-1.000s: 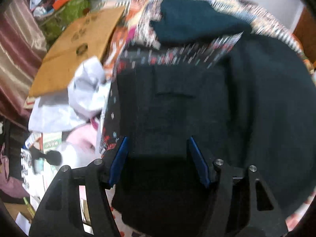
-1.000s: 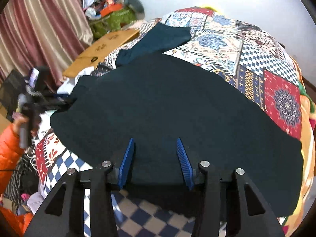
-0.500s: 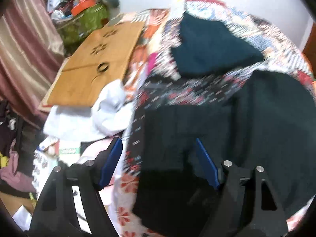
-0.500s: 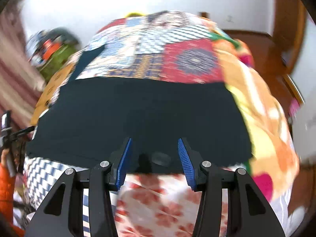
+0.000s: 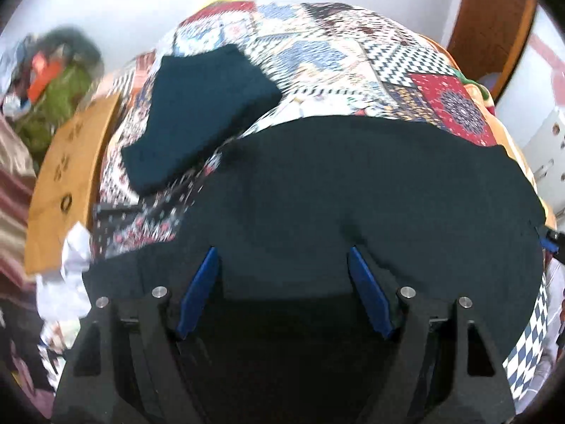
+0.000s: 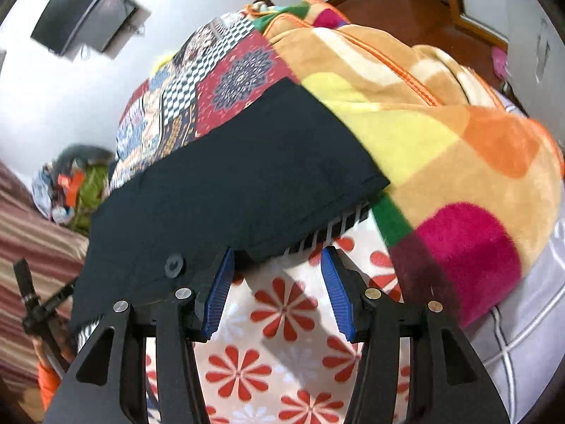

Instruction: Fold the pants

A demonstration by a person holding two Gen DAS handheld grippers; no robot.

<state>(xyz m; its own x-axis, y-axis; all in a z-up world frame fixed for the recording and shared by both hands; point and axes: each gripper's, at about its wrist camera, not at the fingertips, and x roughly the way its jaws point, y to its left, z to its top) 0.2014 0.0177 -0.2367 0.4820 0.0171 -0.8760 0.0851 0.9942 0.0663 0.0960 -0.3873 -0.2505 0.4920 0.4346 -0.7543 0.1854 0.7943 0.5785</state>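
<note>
Bed [image 5: 406,60] under a patchwork quilt, dark pants [image 5: 353,190] spread flat, folded dark garment [image 5: 197,113] beside, fleece blanket [image 6: 441,134] bunched at one end

One spread pants [image 5: 370,190] — one folded dark garment [image 5: 197,113] — two blankets [image 6: 441,134].

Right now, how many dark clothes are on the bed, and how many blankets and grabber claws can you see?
Dark clothes: 2, the spread-out pants and a folded dark garment behind them.
Bed covers: 2, a patchwork quilt and a fleece blanket with coloured patches.
Grabbers: 2, the left gripper and the right gripper, both open.
Total: 6.
</note>
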